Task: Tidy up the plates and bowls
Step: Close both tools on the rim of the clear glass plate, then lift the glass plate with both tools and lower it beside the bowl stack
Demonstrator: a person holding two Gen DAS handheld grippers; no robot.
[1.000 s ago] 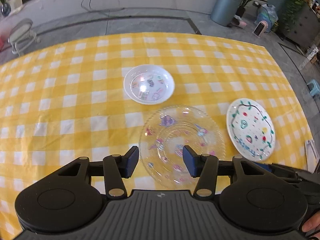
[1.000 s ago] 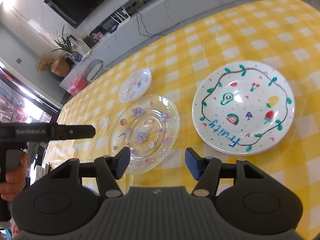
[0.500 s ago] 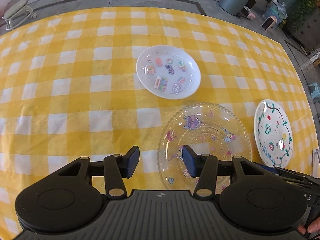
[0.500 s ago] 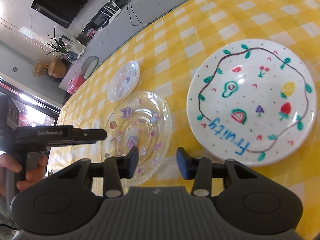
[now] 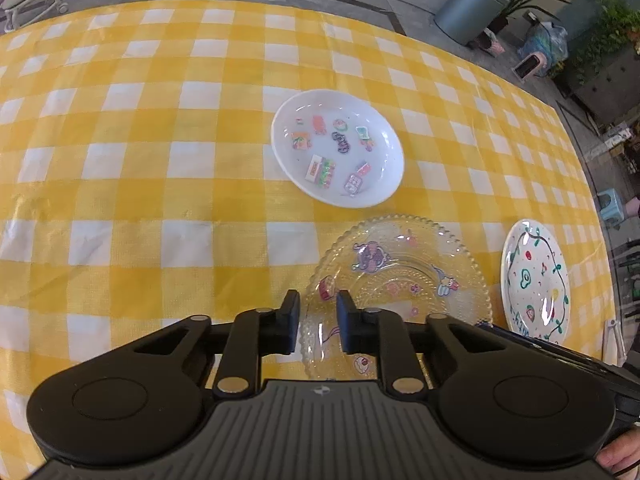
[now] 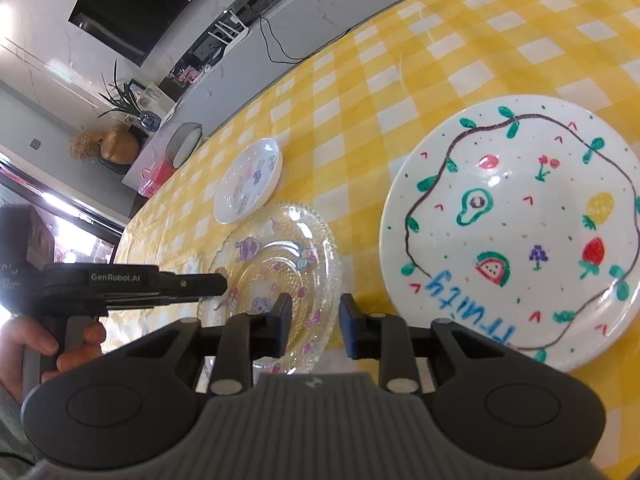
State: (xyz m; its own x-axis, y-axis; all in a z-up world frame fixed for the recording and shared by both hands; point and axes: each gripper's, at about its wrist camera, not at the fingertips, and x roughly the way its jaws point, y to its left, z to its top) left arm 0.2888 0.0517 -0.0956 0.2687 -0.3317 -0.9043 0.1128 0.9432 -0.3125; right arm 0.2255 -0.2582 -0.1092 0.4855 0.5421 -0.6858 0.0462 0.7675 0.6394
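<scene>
A clear glass plate (image 5: 400, 280) with cartoon stickers lies on the yellow checked tablecloth (image 5: 160, 160). My left gripper (image 5: 318, 326) hangs over its near left rim. Its jaws are closing with the rim showing in the gap, and the pads stand apart from it. In the right wrist view the left gripper (image 6: 220, 280) reaches in from the left over that plate (image 6: 280, 264). My right gripper (image 6: 314, 326) is closing too, and the plate's near right rim sits between its fingers, not pinched. Beyond lies a small white sticker plate (image 5: 338, 148) (image 6: 248, 180). A white "Fruity" plate (image 5: 536, 280) (image 6: 512, 228) lies to the right.
The cloth-covered table runs far to the left and back. Beyond its far edge stand a grey bin (image 5: 468, 12) and potted plants. A small blue stool (image 5: 610, 204) sits off the right side. A person's hand (image 6: 40, 344) grips the left gripper's handle.
Both grippers' jaws have narrowed a lot. The left gripper sank and came over the glass plate's left rim. The right gripper drew a little closer to the glass and Fruity plates.
</scene>
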